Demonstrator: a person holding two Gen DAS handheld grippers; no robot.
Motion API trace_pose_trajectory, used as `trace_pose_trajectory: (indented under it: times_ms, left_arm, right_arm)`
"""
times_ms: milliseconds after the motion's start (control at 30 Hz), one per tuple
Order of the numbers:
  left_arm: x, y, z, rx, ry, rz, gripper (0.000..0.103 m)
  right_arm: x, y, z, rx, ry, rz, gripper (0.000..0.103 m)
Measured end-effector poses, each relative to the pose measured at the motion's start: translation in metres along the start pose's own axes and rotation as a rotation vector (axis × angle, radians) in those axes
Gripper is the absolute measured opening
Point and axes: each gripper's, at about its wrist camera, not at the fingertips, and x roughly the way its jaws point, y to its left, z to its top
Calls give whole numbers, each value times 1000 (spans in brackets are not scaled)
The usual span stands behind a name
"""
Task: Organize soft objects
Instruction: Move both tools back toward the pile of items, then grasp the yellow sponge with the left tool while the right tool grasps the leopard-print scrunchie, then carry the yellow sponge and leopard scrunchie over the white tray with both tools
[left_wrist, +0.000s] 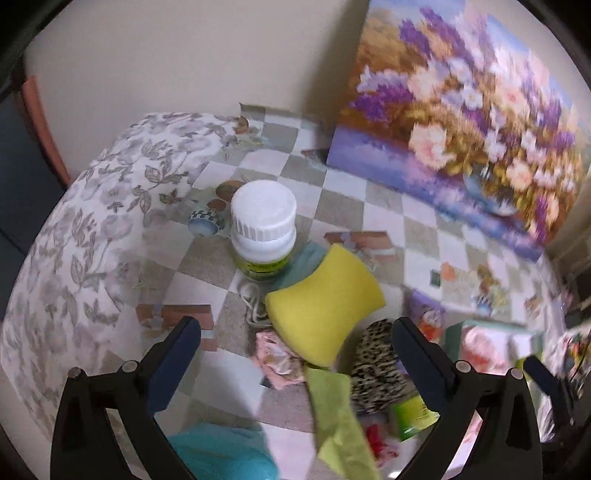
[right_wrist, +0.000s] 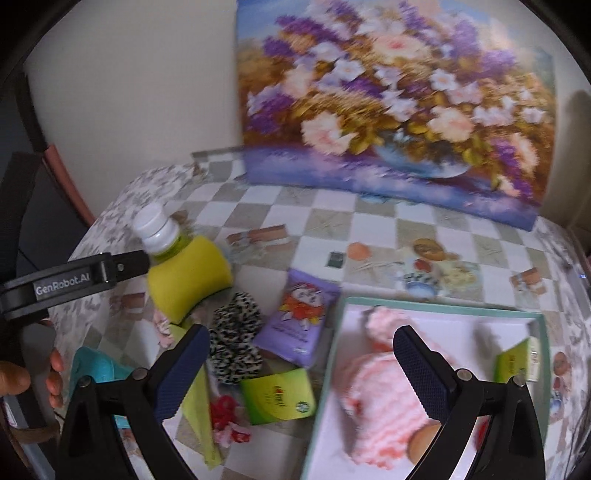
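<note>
Both grippers, left (left_wrist: 295, 332) and right (right_wrist: 301, 343), are spread wide and empty. The yellow sponge (left_wrist: 325, 302) leans beside the white bottle (left_wrist: 263, 229), which could be toppled by a careless grab.

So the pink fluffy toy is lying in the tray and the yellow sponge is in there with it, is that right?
Not quite. The pink fluffy toy does lie in the tray, but the yellow sponge is outside it, on the checked tablecloth beside the white-capped bottle. The right wrist view shows this.

Teal cloth (left_wrist: 221, 454) cut off below
</note>
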Motion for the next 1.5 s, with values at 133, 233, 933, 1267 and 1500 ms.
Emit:
trace_pose_trajectory:
  times_ms: [133, 233, 933, 1267, 1500]
  left_arm:
    - [20, 3, 5, 22, 94, -27, 103]
    - [35, 4, 8, -2, 155, -77, 103]
    - [85, -22, 6, 87, 253, -27, 79]
    - [76, -18, 5, 69, 231, -43, 75]
    - [62, -12, 0, -4, 217, -49, 75]
  right_arm:
    - [26, 5, 4, 27, 78, 64, 95]
    - [43, 8, 7, 30, 115, 77, 90]
    - [106, 18, 13, 34, 202, 198, 49]
    - [110, 22, 12, 10, 189, 229, 22]
    - [95, 23, 10, 7, 163, 250, 15]
